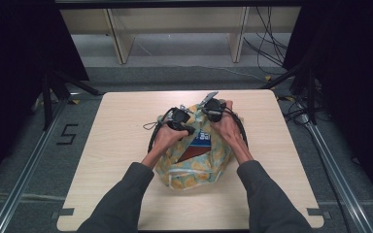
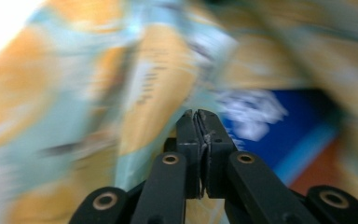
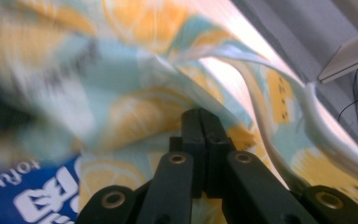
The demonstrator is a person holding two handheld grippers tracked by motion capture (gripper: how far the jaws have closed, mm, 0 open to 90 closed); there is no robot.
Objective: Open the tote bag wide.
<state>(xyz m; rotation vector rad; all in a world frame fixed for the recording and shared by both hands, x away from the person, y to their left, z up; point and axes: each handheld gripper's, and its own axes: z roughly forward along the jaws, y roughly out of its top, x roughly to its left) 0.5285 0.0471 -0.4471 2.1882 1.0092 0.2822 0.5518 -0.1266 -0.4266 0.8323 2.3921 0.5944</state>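
A cloth bag [image 1: 194, 165] printed with orange and lemon slices on pale blue lies near the middle of the light wooden surface [image 1: 272, 184], its mouth pulled apart toward the far side. Inside the opening sits a blue package [image 1: 203, 138] with white lettering, and a red-brown panel [image 1: 190, 152] shows just below it. In the right gripper view the white writing on the package [image 3: 28, 196] appears upside down and smeared by blur, so no word or brand can be read; the left gripper view shows the same blue face [image 2: 279, 126] with white marks, equally unreadable. The left hand-held gripper [image 1: 190, 130] is at the left edge of the bag's opening, its jaws clenched; whether a fold of the cloth is pinched between them cannot be told from the blurred picture. The right hand-held gripper [image 1: 209, 100] is at the far right edge of the opening, jaws likewise clenched, with the printed cloth and a white handle strap [image 3: 307, 121] close beside them. On the floor left of the surface, a black mark like the figure "5" [image 1: 68, 134] can be seen.
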